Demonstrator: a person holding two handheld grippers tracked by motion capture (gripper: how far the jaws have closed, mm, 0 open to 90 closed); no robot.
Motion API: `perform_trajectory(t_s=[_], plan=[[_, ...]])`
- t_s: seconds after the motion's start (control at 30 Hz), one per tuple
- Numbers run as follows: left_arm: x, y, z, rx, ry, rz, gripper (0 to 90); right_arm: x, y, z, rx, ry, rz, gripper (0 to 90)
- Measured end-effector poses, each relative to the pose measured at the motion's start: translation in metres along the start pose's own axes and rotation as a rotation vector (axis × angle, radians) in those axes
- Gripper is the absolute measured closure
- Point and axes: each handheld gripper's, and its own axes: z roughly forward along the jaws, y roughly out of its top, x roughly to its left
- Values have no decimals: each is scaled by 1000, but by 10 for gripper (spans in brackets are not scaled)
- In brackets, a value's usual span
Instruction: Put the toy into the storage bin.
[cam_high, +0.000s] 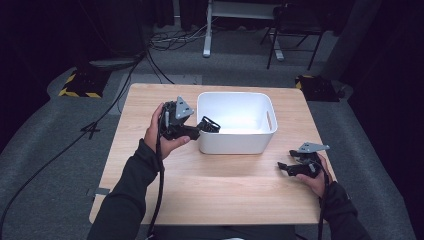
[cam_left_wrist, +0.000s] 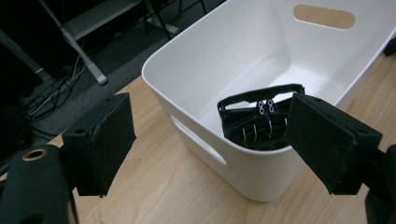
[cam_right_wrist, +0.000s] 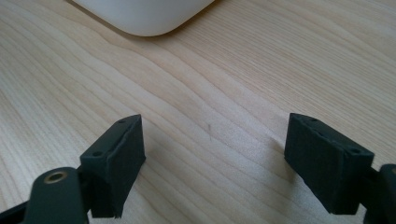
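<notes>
A white plastic bin (cam_high: 235, 144) stands at the middle back of the wooden table (cam_high: 215, 185). A hand holds my left gripper (cam_high: 209, 125) level at the bin's left wall, pointing over the rim. Its jaws stand wide apart in the left gripper view (cam_left_wrist: 212, 149). A black plastic part (cam_left_wrist: 254, 126) with small springs sits inside the bin (cam_left_wrist: 261, 175) against the near wall, with its right end behind the right jaw. Neither pad presses on it. My right gripper (cam_high: 283, 166) rests near the table's right front, open over bare wood (cam_right_wrist: 212, 154).
The bin's rounded corner (cam_right_wrist: 140, 14) lies just ahead of the right gripper. Beyond the table are a black chair (cam_high: 295, 30), a desk leg (cam_high: 207, 30), floor cables (cam_high: 165, 40) and a yellow-black striped base (cam_high: 80, 82). A cable trails from the left gripper off the table's front edge.
</notes>
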Motion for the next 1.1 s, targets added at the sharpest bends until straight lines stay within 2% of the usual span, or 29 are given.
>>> perform_trajectory(t_s=[0.07,0.1,0.2,0.23,0.43,0.47,0.53,0.67,0.7,1.0,1.03,1.1], plan=[[-1,-3,0,7,15,5,161,0,0,0,0,0,-1,202],[-2,-5,1,4,26,-6,160,0,0,0,0,-1,-1,202],[-3,-12,2,13,30,-10,161,0,0,0,0,0,0,202],[-2,-14,2,33,19,1,161,0,0,0,0,-1,-1,202],[-3,-22,3,63,29,22,161,0,0,0,0,-1,-2,202],[-4,-24,3,63,25,12,161,0,0,0,0,-1,-2,202],[-6,-30,4,77,29,27,161,0,0,0,0,-1,-2,202],[-9,-36,6,96,24,22,161,0,0,0,0,-1,-1,202],[-9,-39,6,103,28,34,161,0,0,0,0,-1,-1,202],[-13,-56,9,141,19,39,162,0,0,0,0,-1,-2,202],[-13,-59,8,145,32,43,162,0,0,0,0,-1,-2,202],[-14,-62,8,152,29,38,162,0,0,0,0,-1,-2,202]])
